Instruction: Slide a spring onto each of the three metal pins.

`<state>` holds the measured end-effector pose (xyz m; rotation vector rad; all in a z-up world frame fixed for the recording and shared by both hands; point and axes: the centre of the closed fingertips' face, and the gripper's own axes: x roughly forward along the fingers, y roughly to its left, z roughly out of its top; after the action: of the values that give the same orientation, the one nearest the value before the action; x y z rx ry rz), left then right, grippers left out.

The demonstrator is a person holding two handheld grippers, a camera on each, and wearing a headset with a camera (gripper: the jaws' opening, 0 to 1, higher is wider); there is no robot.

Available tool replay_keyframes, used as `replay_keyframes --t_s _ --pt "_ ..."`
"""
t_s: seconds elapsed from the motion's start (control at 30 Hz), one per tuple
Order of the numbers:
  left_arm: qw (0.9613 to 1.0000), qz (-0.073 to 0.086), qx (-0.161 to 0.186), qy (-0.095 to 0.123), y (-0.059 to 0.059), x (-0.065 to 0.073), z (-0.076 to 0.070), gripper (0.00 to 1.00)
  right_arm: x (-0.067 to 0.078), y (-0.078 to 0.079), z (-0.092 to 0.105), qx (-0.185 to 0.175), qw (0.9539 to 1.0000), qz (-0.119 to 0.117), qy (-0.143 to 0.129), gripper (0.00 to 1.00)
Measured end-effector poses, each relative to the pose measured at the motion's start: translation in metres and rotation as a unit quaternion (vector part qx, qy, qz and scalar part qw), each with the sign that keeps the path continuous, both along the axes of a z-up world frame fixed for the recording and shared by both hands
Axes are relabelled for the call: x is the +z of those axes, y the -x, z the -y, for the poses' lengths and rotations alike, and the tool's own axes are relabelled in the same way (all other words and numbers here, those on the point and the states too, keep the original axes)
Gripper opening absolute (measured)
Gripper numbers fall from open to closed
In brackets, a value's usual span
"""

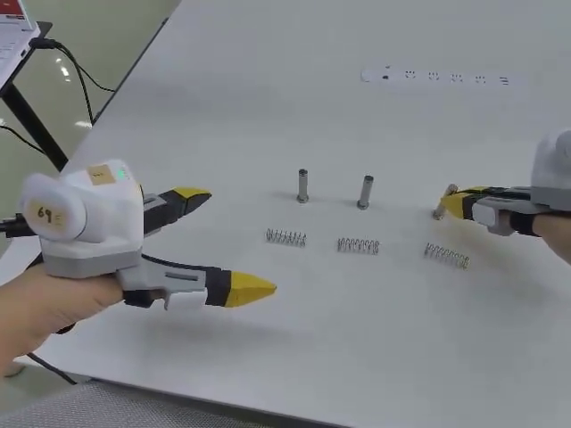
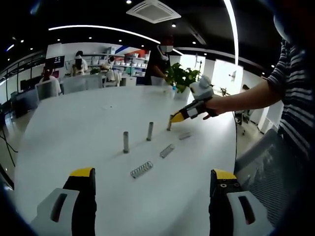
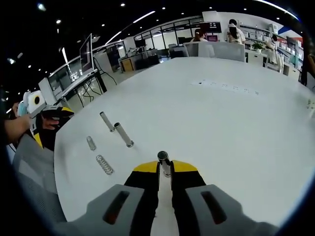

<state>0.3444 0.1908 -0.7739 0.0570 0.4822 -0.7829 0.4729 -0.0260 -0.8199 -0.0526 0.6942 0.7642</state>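
Left gripper [image 1: 232, 239] spread wide, right gripper [image 1: 451, 203] clamped

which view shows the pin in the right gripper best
The right gripper view: the grey metal pin stands close between the shut yellow tips of the right gripper. The head view shows it half hidden behind them; the left gripper view, small and far.
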Motion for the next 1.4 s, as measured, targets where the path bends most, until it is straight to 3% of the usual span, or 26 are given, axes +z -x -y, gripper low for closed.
replay_keyframes --t_s 0.63,1.23,1.4 --pt "1.0000 0.000 0.001 0.000 0.0000 0.0031 -0.0015 0.94 -0.0014 -0.0013 0.0002 0.003 1.0000 -0.003 0.005 0.08" --pt "1.0000 -0.003 -0.001 0.008 -0.0002 0.0065 0.0002 0.96 -0.0022 0.0007 -0.0017 0.000 1.0000 -0.003 0.000 0.29" --pt "1.0000 -0.004 0.000 0.009 0.0006 0.0068 0.0008 0.96 -0.0028 0.0033 -0.0009 0.002 1.0000 -0.006 -0.001 0.31"
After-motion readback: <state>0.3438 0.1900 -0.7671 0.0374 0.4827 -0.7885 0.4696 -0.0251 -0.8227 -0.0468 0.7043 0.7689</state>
